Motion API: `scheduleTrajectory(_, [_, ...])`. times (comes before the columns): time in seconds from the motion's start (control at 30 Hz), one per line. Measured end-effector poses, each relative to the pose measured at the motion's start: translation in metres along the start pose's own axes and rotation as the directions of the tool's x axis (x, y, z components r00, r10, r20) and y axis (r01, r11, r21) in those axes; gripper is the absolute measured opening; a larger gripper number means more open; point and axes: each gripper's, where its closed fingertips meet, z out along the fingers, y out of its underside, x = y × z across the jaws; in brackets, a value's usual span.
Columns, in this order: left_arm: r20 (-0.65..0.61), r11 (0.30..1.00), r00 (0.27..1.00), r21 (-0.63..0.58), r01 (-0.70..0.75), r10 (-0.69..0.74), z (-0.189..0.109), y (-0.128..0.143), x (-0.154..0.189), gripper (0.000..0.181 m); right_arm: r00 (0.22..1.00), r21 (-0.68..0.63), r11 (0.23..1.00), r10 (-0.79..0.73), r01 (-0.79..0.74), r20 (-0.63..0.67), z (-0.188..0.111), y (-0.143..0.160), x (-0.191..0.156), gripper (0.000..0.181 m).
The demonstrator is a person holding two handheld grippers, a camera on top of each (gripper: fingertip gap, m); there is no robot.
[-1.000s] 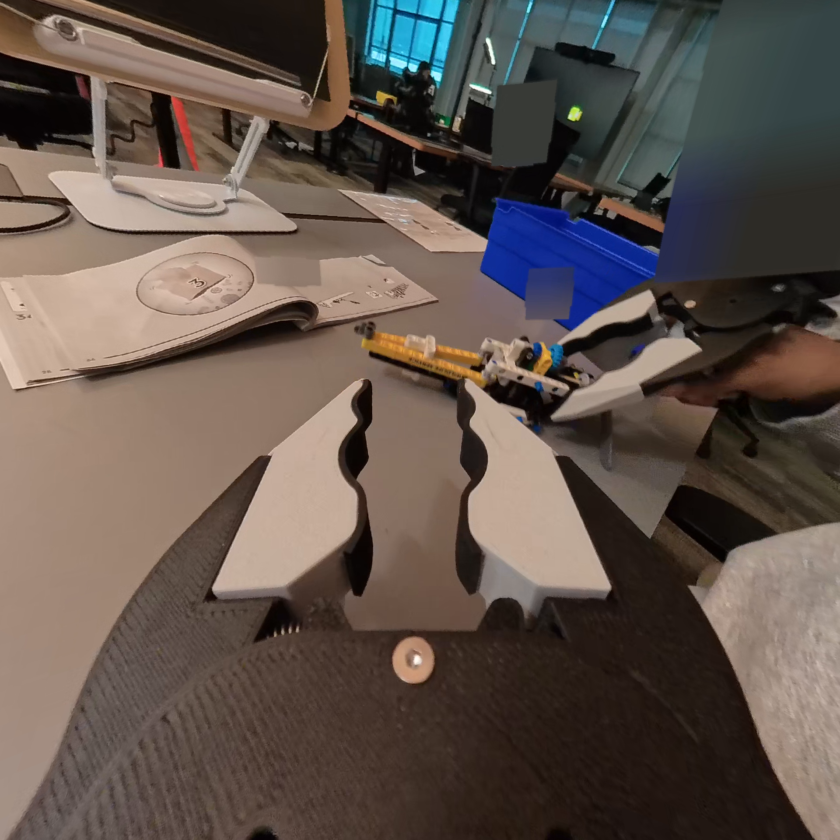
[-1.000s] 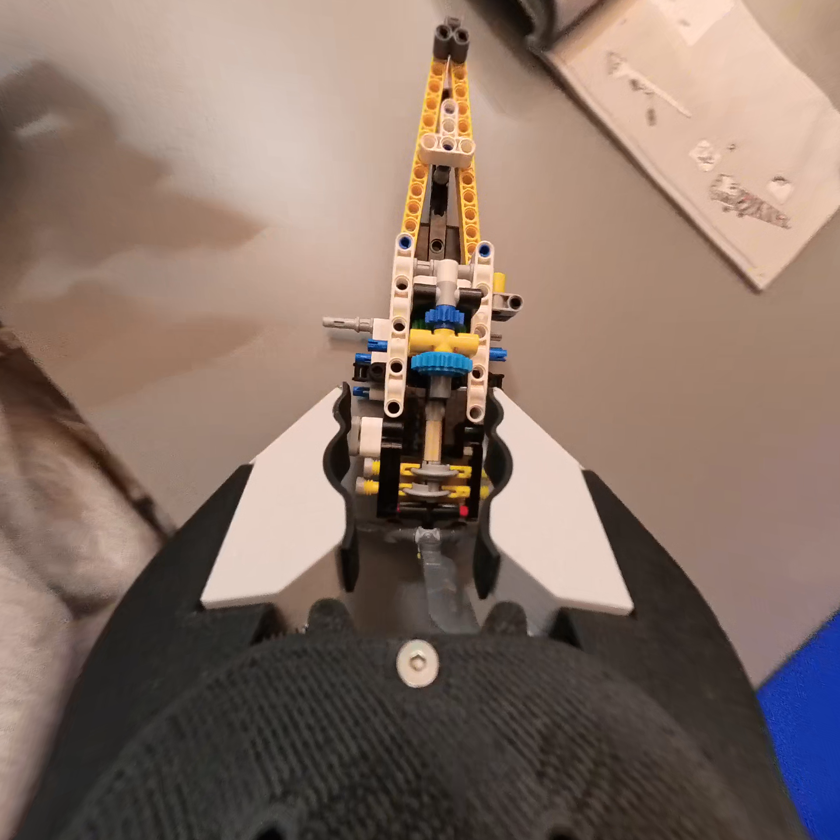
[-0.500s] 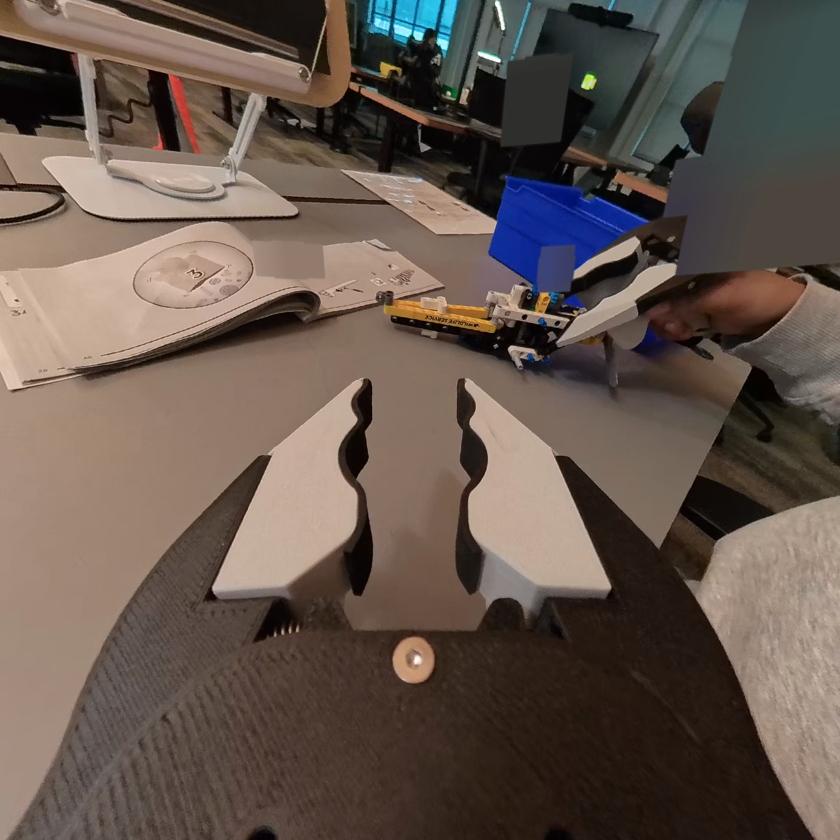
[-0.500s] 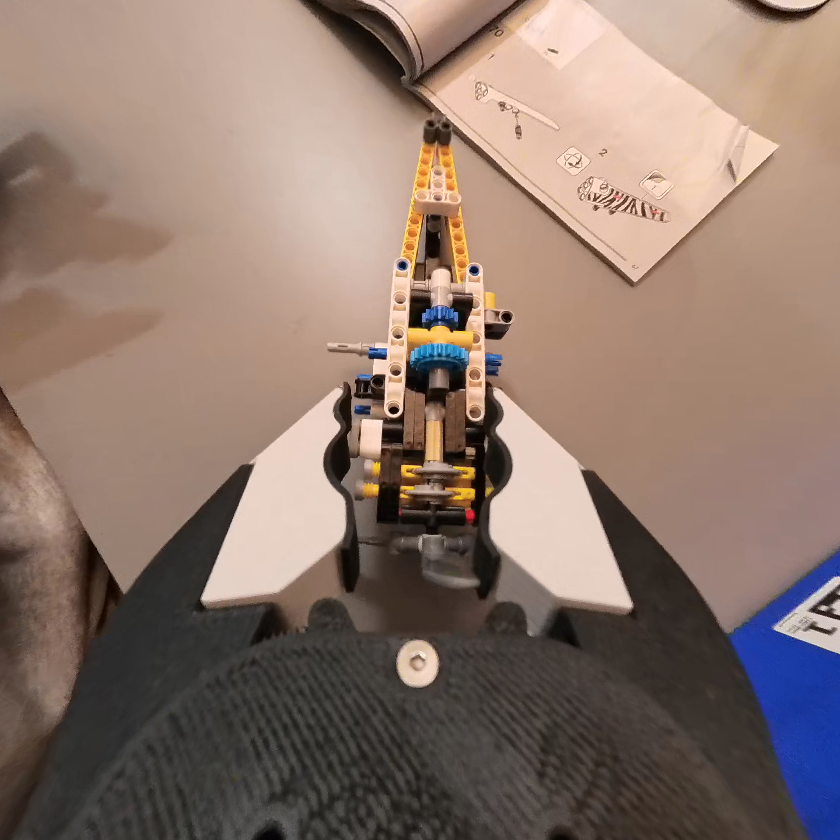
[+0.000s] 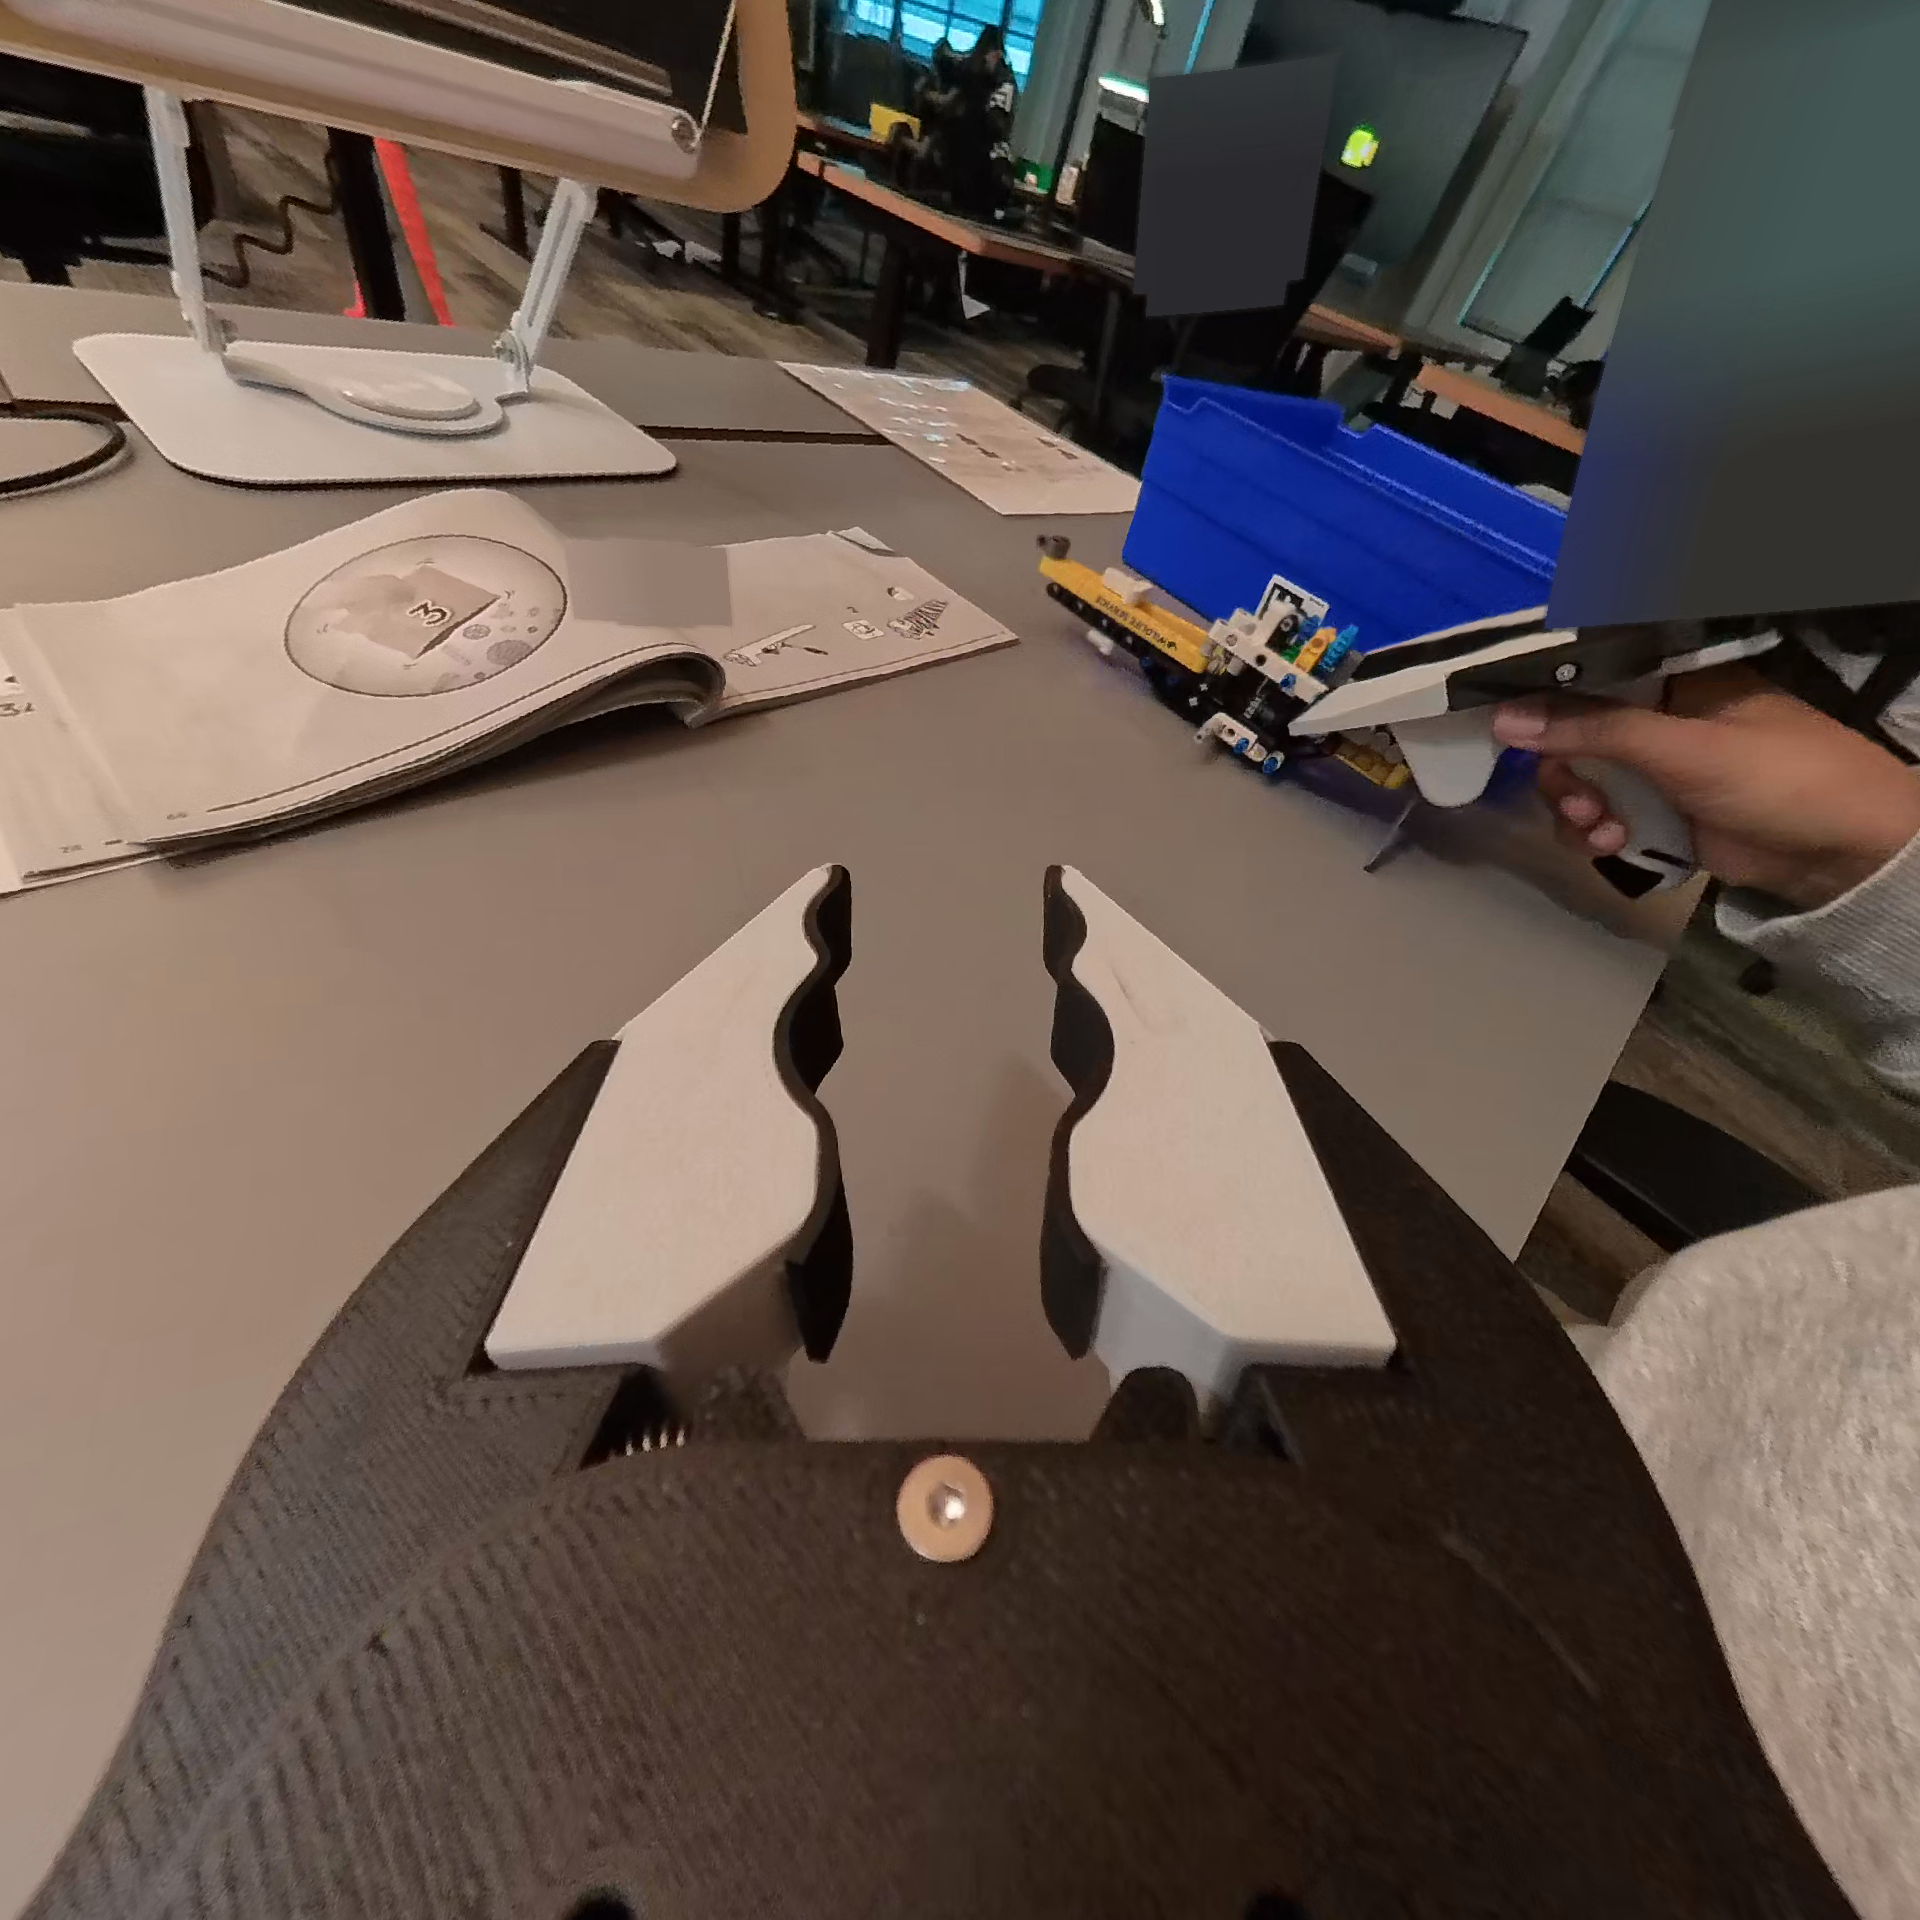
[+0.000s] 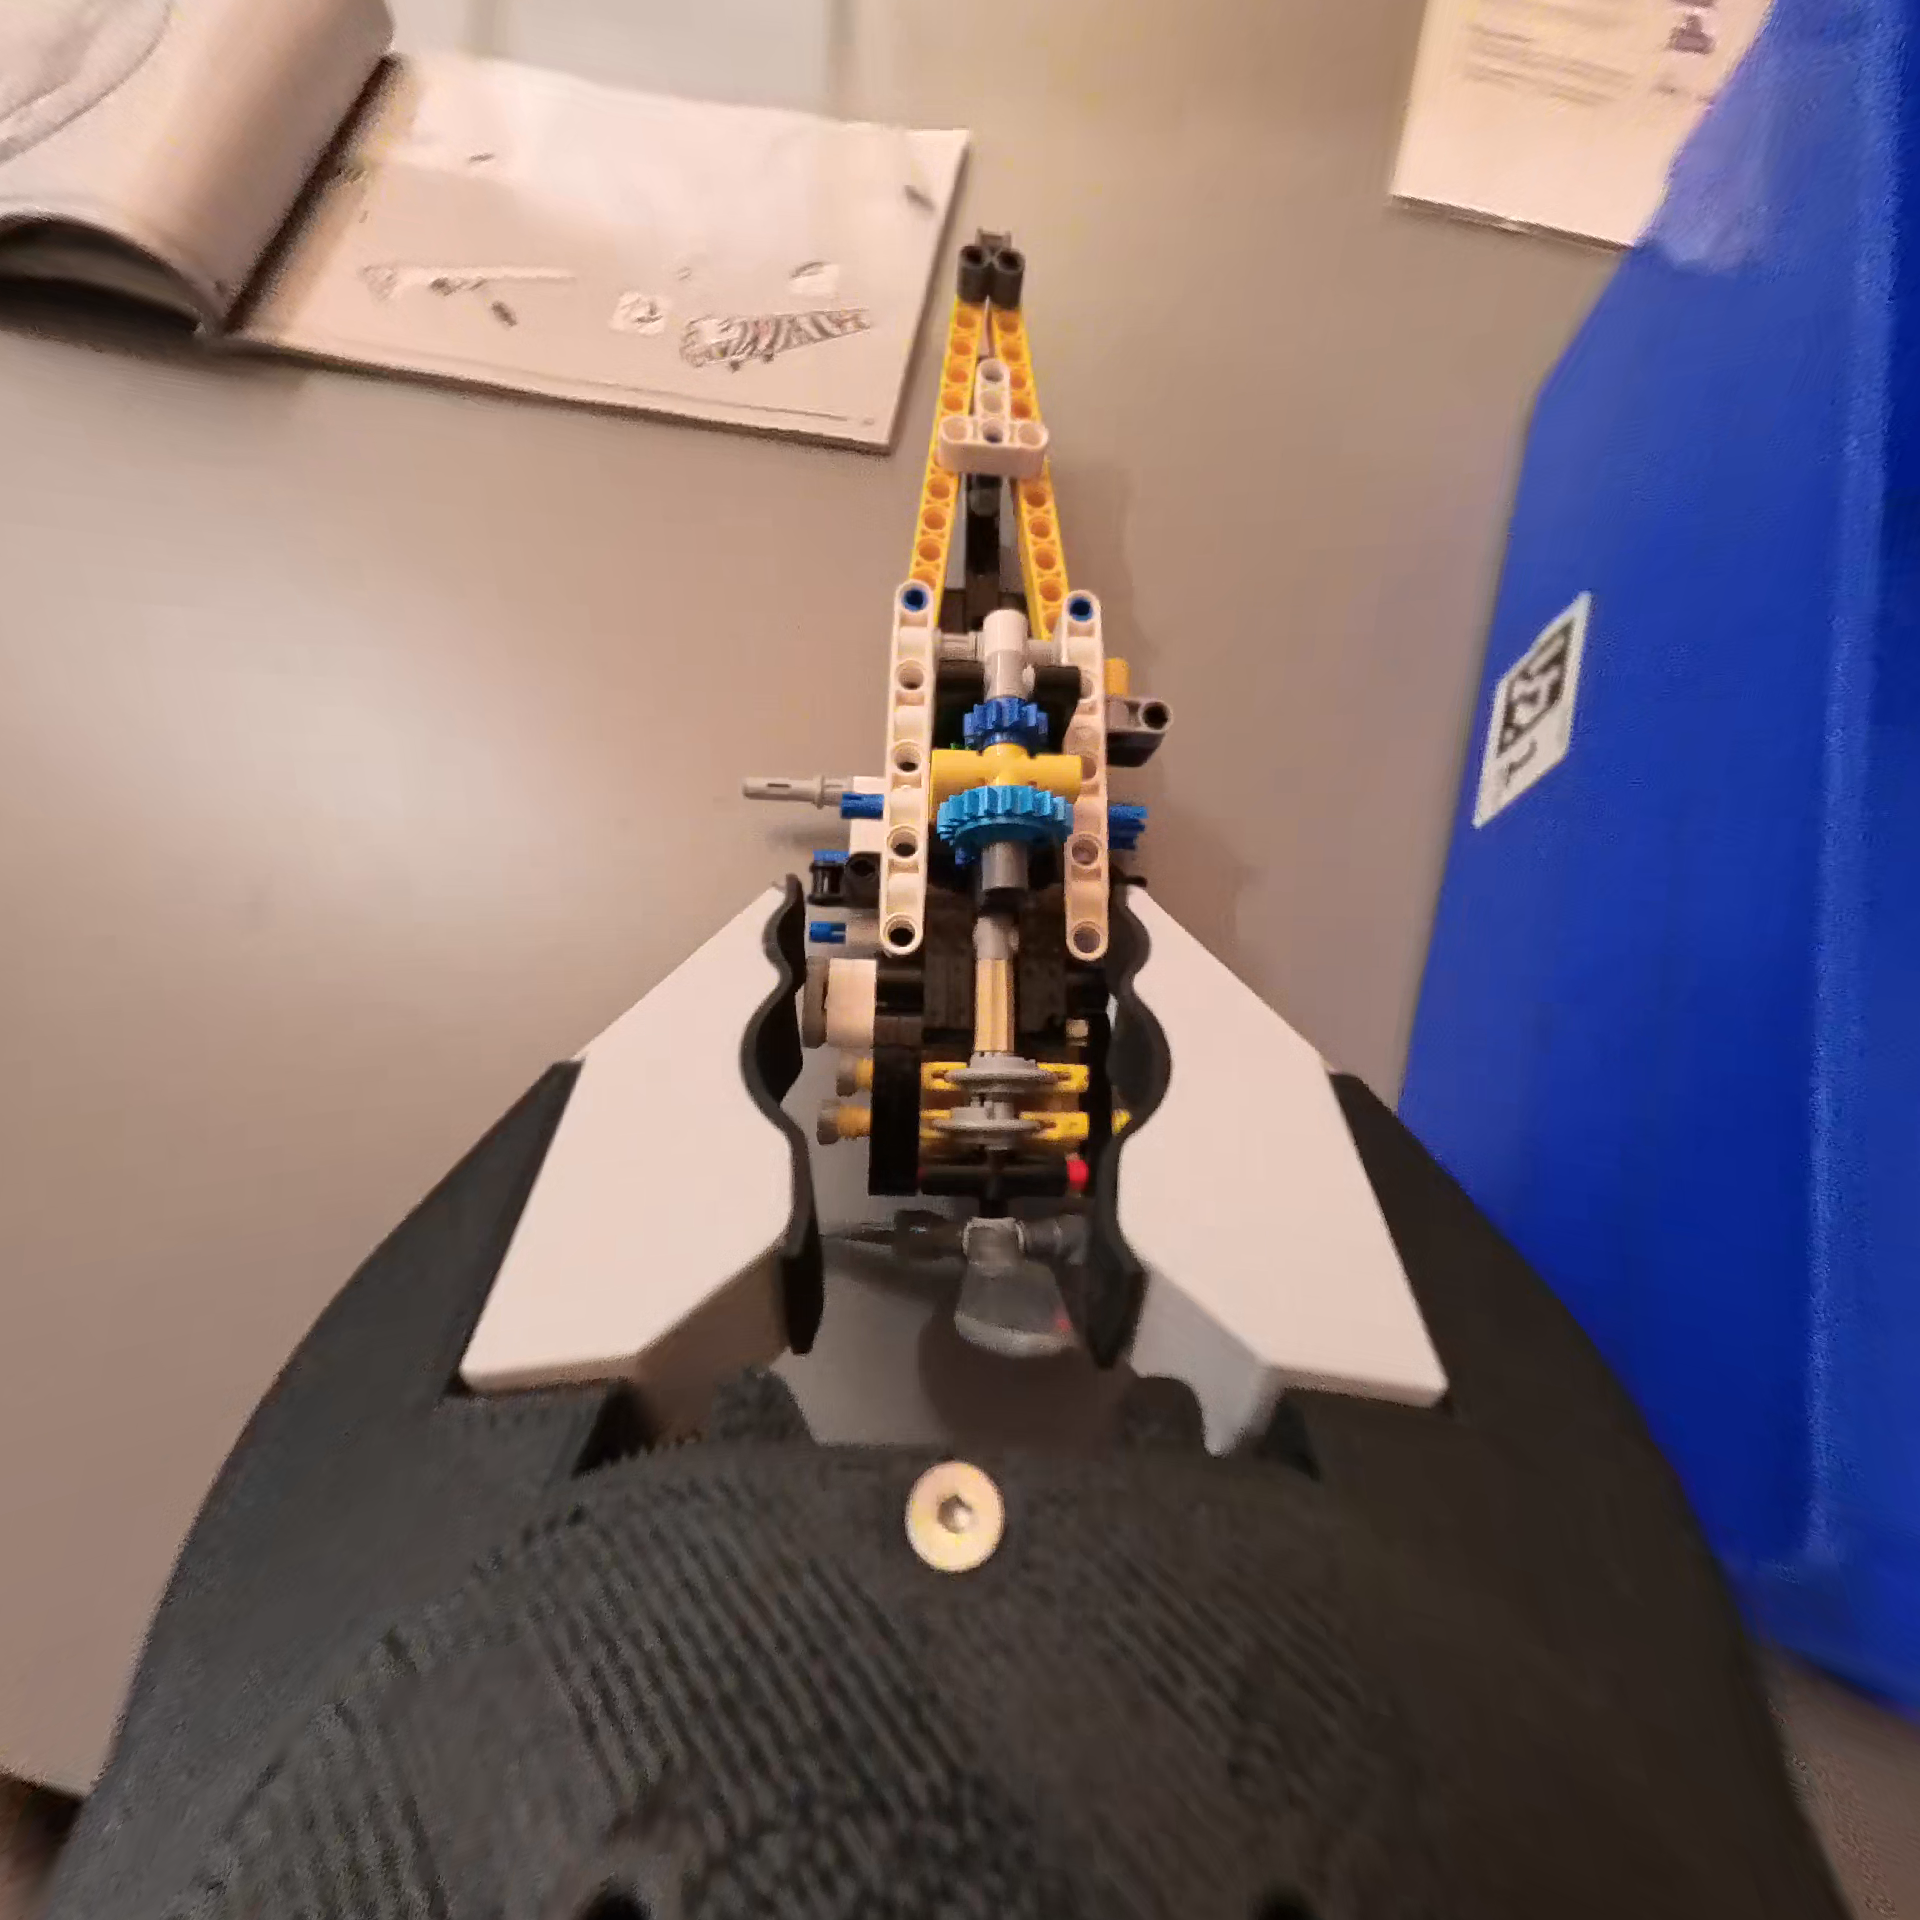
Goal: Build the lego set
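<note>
Left gripper (image 5: 945,883): jaws parted to a moderate gap, nothing between them, bare grey bench (image 5: 416,1039) showing through the gap. It hangs low over the bench and touches nothing that can be seen.

Right gripper (image 6: 956,914): jaws closed onto the rear block of the lego model (image 6: 987,790), one inner pad against each side of the black-and-yellow section. From the left wrist view the same gripper (image 5: 1340,696) is seen side-on at the far right of the bench, held by a person's hand (image 5: 1704,790) in a grey sleeve.

Lego model: a long, narrow assembly. Two yellow beams run forward from the jaws and converge at a dark tip; a white cross-piece bridges them partway along. Behind that sit white side beams, two blue gears on a central axle and grey discs near the jaws. The left wrist view shows it (image 5: 1195,655) low over the bench; whether its underside touches the surface cannot be told.

Surroundings: blue bin (image 6: 1704,831) just beside the model on its right, with a white tag on its wall. Open instruction booklet (image 6: 582,249) lies flat beyond the model's tip, to the left. A loose printed sheet (image 6: 1558,104) lies farther back beside the bin. White stand (image 5: 353,405) at the rear left of the bench.
</note>
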Motion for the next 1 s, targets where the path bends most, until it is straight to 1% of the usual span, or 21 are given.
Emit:
scheduleTrajectory(0.13, [-0.007,1.0,1.0,-0.005,-0.014,0.014,0.002,0.0,0.003,0.036,0.996,0.025,0.997,0.078,-0.077,-0.045,-0.001,0.0,0.003,0.057])
scheduleTrajectory(0.27, [-0.003,1.0,1.0,0.002,-0.02,0.02,0.001,0.0,0.003,0.036,0.991,0.045,0.995,0.095,-0.091,-0.091,-0.003,-0.001,0.007,0.056])
scheduleTrajectory(0.33, [-0.003,1.0,1.0,0.006,-0.016,0.016,0.001,-0.001,0.002,0.036,0.984,0.058,0.994,0.105,-0.098,-0.145,-0.007,-0.004,0.014,0.058])
scheduleTrajectory(0.4, [-0.002,1.0,1.0,0.01,-0.014,0.014,0.0,-0.001,0.002,0.036,0.977,0.084,0.994,0.092,-0.077,-0.195,-0.017,-0.011,0.02,0.059])
scheduleTrajectory(0.5, [-0.005,1.0,1.0,0.011,-0.015,0.015,0.0,-0.002,0.002,0.035,0.969,0.122,0.992,0.041,-0.011,-0.245,-0.036,-0.026,0.022,0.067])
scheduleTrajectory(0.6, [-0.005,1.0,1.0,0.01,-0.015,0.015,0.0,-0.001,0.003,0.035,0.971,0.212,0.977,0.022,0.03,-0.238,-0.054,-0.047,0.015,0.068])
scheduleTrajectory(0.7, [0.003,1.0,1.0,0.016,-0.017,0.017,0.0,-0.002,0.002,0.035,0.99,0.347,0.937,0.021,0.029,-0.14,-0.071,-0.074,-0.009,0.065])
scheduleTrajectory(0.77, [0.003,1.0,1.0,0.015,-0.01,0.01,0.0,-0.001,0.003,0.035,1.0,0.442,0.897,0.004,0.004,-0.018,-0.081,-0.091,-0.035,0.057])
scheduleTrajectory(0.83, [0.0,1.0,1.0,0.012,0.001,-0.001,0.0,-0.001,0.003,0.035,0.995,0.496,0.867,-0.008,-0.044,0.102,-0.084,-0.1,-0.062,0.051])
scheduleTrajectory(0.87, [0.002,1.0,1.0,0.012,0.002,-0.002,0.0,-0.001,0.003,0.035,0.988,0.501,0.862,-0.005,-0.074,0.155,-0.081,-0.101,-0.075,0.047])
scheduleTrajectory(1.0, [0.017,1.0,1.0,0.008,-0.011,0.01,0.002,0.0,0.003,0.035,0.938,0.428,0.893,-0.024,-0.135,0.345,-0.047,-0.086,-0.134,0.049])
